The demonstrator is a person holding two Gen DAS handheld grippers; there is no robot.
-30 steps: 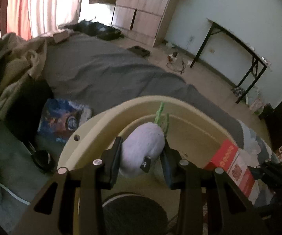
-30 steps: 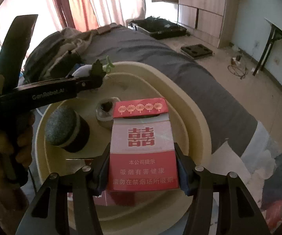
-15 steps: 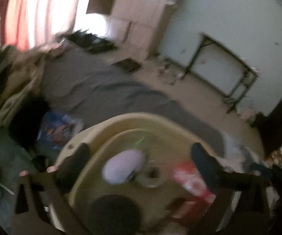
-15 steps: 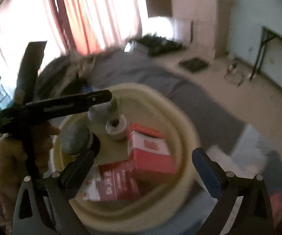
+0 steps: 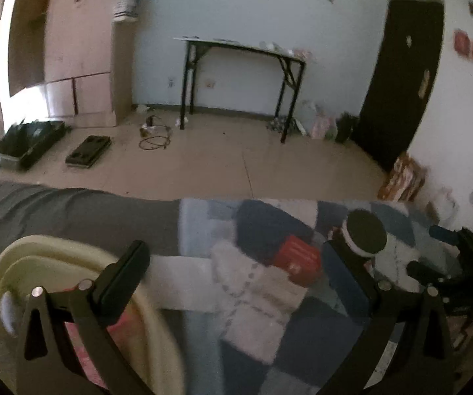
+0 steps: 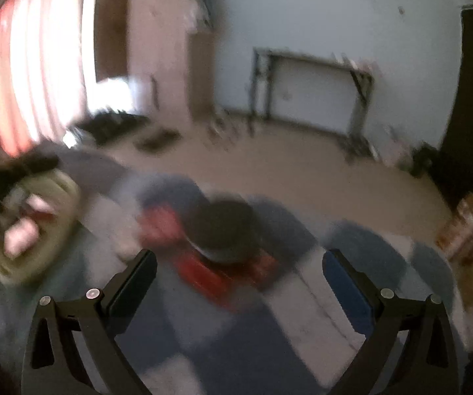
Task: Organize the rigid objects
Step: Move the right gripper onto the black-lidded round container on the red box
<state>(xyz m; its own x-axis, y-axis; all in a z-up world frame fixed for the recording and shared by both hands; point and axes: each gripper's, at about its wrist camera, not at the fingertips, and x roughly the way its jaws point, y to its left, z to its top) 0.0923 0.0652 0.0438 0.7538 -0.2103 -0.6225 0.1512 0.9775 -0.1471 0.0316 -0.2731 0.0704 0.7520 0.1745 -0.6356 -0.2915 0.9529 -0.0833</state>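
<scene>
My left gripper [image 5: 236, 270] stands open and empty over a patchwork quilt [image 5: 269, 322]. A cream basin [image 5: 55, 253] sits at the lower left, with a purple plush [image 5: 6, 309] and a pink-red box [image 5: 118, 329] inside. Ahead on the quilt lie a red box [image 5: 299, 260] and a round black-topped object [image 5: 364, 233]. The right gripper [image 5: 432, 251] shows at the right edge. In the blurred right wrist view, my right gripper [image 6: 241, 276] is open and empty, short of the black round object [image 6: 226, 230], which rests on red boxes [image 6: 203, 273]. The basin [image 6: 39, 223] is far left.
A grey blanket [image 5: 72, 207] covers the bed's left part. Beyond the bed is a tan floor with a black case [image 5: 26, 141], a dark tray [image 5: 88, 149] and cables. A black folding table [image 5: 243, 52], a wardrobe [image 5: 82, 56] and a dark door [image 5: 401, 75] line the wall.
Both grippers opened, leaving the purple plush and the red box in the basin. Both then swung right, off the basin and over the patchwork quilt.
</scene>
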